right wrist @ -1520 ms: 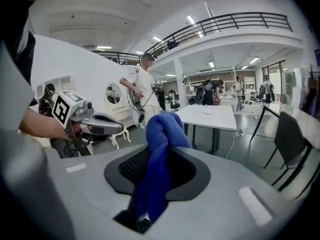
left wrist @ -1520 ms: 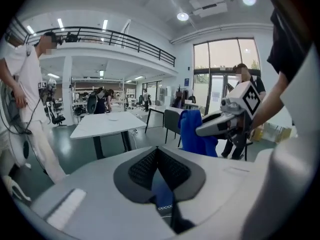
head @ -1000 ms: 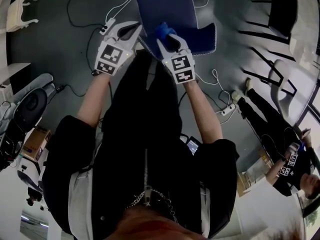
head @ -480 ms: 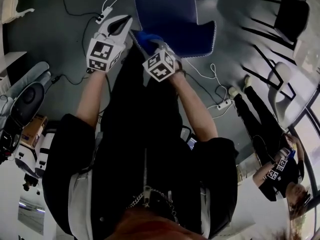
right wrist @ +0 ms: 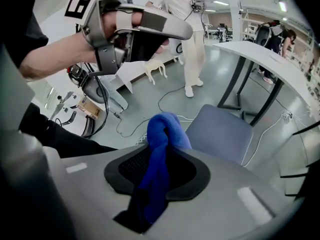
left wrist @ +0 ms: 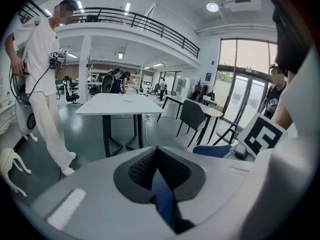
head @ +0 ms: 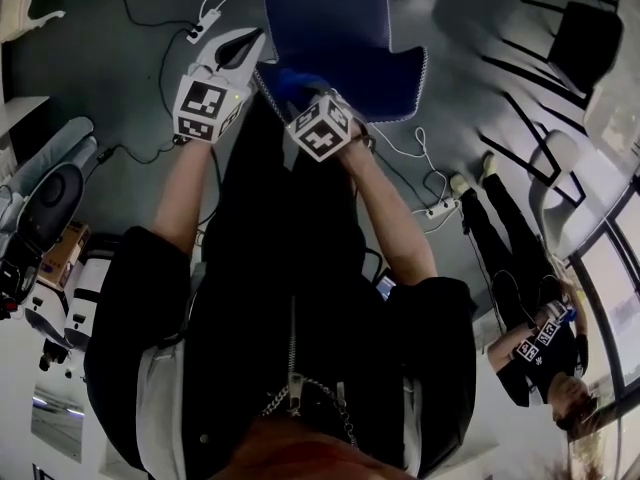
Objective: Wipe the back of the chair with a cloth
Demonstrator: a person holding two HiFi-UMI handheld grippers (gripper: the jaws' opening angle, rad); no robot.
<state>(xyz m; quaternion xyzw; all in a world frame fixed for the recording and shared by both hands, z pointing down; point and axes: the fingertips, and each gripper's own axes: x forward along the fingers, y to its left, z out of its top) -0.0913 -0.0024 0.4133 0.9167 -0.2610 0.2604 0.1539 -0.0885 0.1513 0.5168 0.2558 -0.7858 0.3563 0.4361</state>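
Right gripper view: the blue cloth [right wrist: 165, 134] is clamped between the closed jaws of the right gripper [right wrist: 159, 166] and is bunched up above them. In the head view it is held at the near edge of the blue chair back [head: 325, 13]. The left gripper [left wrist: 159, 179] is closed on a thin blue edge of that back. White cables [head: 165, 38] are strewn over the grey floor [head: 90, 78], and a white table [left wrist: 117, 103] is seen beyond.

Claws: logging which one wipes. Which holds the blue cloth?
The right claw, shut on the bunched blue cloth; the left claw pinches a thin blue edge, apparently the chair back.
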